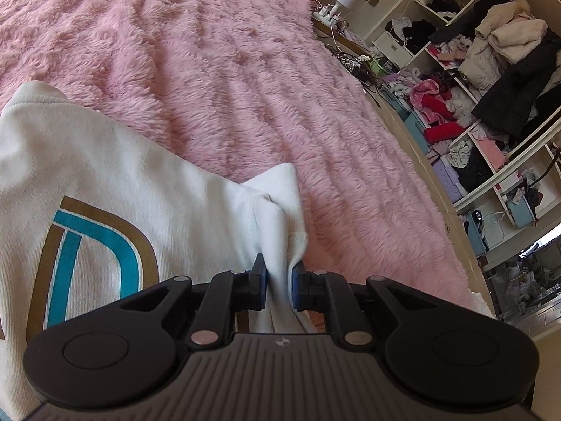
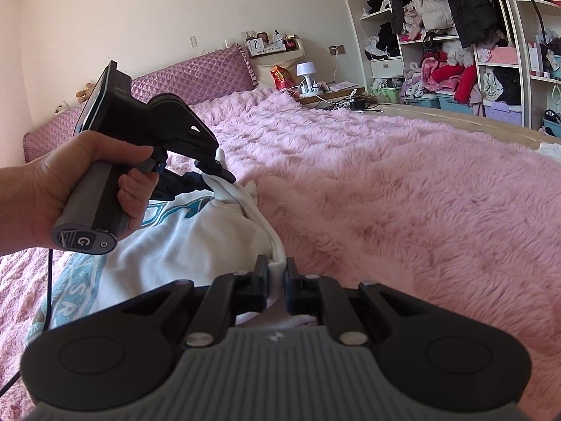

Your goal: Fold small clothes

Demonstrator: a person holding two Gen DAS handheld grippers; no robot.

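Note:
A white top [image 1: 105,175] with a teal and gold print lies on the pink fluffy blanket [image 1: 228,70]. In the left wrist view my left gripper [image 1: 279,273] is shut on a bunched fold of its edge, and the cloth fills the gap between the pads. In the right wrist view my right gripper [image 2: 277,270] is shut on a thin rolled hem of the same top [image 2: 182,242]. The left gripper [image 2: 219,172], held by a hand [image 2: 70,182], pinches the cloth farther up the same edge. The hem runs taut between the two grippers.
The blanket [image 2: 385,193] covers a bed with a purple quilted headboard [image 2: 196,77]. A bedside table with a white lamp [image 2: 305,72] and cables stands at the far side. Open shelves [image 2: 455,52] stuffed with clothes line the right wall.

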